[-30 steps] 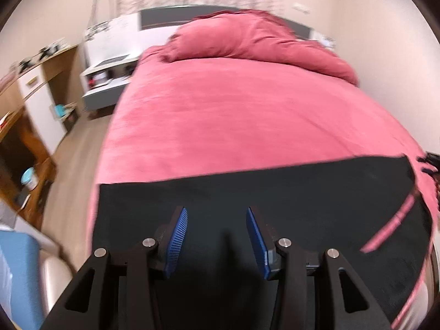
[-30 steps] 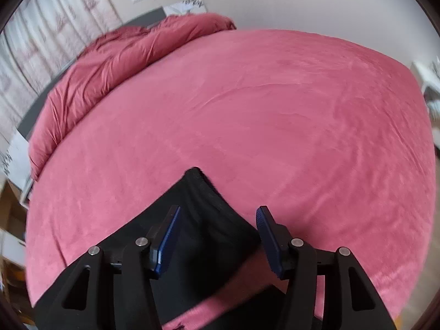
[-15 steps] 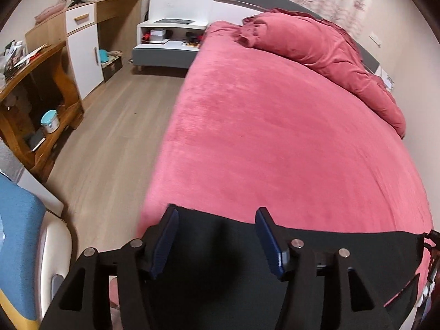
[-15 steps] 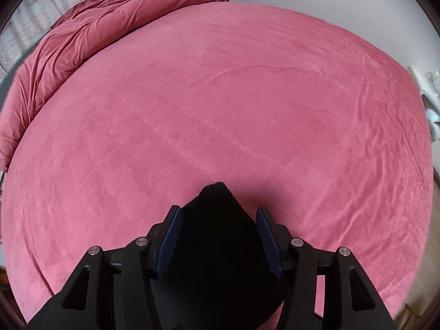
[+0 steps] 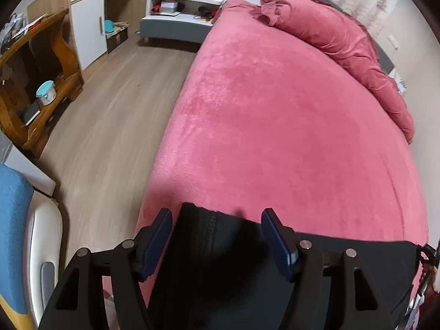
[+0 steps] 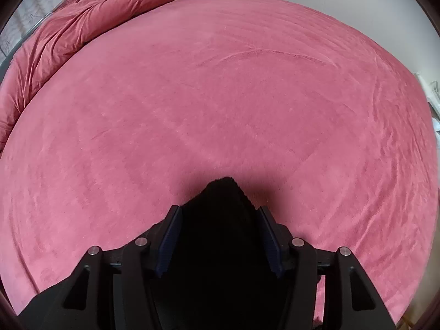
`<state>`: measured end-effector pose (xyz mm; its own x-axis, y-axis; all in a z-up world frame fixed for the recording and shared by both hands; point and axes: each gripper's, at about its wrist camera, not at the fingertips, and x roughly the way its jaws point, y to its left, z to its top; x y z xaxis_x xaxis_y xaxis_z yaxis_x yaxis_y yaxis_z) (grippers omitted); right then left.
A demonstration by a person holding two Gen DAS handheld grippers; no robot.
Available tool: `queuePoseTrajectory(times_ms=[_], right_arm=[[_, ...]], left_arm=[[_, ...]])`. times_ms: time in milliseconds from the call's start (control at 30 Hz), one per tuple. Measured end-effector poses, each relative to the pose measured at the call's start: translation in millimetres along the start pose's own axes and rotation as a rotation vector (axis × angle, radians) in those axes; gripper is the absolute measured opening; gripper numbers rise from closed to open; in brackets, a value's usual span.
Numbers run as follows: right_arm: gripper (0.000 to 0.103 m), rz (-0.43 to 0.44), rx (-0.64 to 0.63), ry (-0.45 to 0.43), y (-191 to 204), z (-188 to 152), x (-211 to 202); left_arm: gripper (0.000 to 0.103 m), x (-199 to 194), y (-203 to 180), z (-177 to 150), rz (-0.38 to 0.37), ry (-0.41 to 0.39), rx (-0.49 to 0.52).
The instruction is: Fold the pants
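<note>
Black pants [image 5: 214, 250] lie flat on the pink bed [image 5: 275, 137], close to its near edge. My left gripper [image 5: 217, 220] points down over the pants' left corner, beside the bed's left side. Its jaws are opening, with the corner's ribbed hem between the blue pads [image 5: 159, 236], which stand clear of the cloth. In the right wrist view a pointed corner of the pants [image 6: 224, 192] juts out ahead between the fingers of my right gripper [image 6: 220, 214]. Those jaws stand apart over the cloth, and I see no pinch on it.
A crumpled pink duvet [image 5: 330, 35] is heaped at the head of the bed [image 6: 220, 96]. Left of the bed is wooden floor [image 5: 104, 126], with a wooden desk [image 5: 33, 63], a white cabinet [image 5: 88, 22], a nightstand [image 5: 178, 13] and a blue chair [image 5: 13, 220] close by.
My left gripper swung left along the pants to their corner by the bed's side, came lower, and its jaws widened. My right gripper sank onto the other corner at unchanged width.
</note>
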<state>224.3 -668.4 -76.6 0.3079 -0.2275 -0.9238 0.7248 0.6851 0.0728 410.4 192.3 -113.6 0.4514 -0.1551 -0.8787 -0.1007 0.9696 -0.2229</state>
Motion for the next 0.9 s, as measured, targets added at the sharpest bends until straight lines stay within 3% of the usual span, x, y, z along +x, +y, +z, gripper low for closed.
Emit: queuePoseTrajectory(times_ms=[133,233,300,333,433,533,733,900], right_arm=[[0.058,0.009,0.019,0.005,-0.8,2.8,5.1],[0.054,-0.001,-0.004,0.009,2.2,5.3,8.3],[0.047,0.003,-0.015,0.009,5.3,5.5,8.1],[0.040,0.006,-0.020,0.007,6.9,5.7,7.5],[0.024,0.033,-0.027,0.006,10.9,5.3,5.2],[0.019,0.041,-0.030,-0.006,14.2,3.7,0.3],[0.017,0.110,0.010,-0.069,7.7,-5.4,-31.5],[0.017,0.212,0.069,-0.116,-7.3,-8.2,-67.5]], left_arm=[[0.068,15.6,7.4,2.6,-0.029,0.038,-0.072],[0.065,21.9,3.7,-0.7,-0.013,0.046,-0.057],[0.056,22.0,-0.8,-3.4,0.018,0.037,-0.035],[0.046,22.0,-2.3,-4.5,0.033,0.039,-0.028],[0.029,17.9,-2.7,-7.0,0.019,0.044,-0.006],[0.020,9.3,-8.0,-9.9,0.013,0.031,0.045],[0.015,-31.8,-11.9,-13.1,-0.040,-0.076,0.044],[0.015,-78.6,-7.0,-17.1,-0.141,-0.149,-0.002]])
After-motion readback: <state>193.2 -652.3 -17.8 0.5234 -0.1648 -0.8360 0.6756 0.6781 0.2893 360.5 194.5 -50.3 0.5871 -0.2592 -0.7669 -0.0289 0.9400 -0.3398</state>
